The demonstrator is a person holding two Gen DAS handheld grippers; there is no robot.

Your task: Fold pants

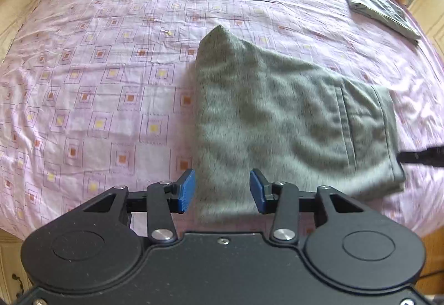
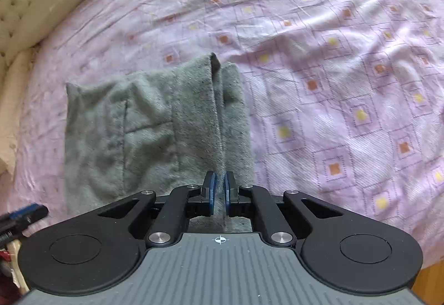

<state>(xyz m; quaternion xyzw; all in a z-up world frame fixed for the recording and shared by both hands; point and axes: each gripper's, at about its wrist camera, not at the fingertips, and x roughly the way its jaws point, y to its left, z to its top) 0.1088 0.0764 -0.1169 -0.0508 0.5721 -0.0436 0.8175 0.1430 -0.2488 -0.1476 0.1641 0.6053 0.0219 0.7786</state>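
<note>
Pants (image 1: 277, 116) lie folded compactly on the bed (image 1: 111, 69), right claw (image 2: 219, 189) pinching their edge, left claw (image 1: 222, 191) parted above them; next, probably release and smooth.

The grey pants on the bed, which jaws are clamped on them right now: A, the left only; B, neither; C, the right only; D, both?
C: the right gripper pinches a fold of the grey pants, while the left gripper stands open above them.
</note>
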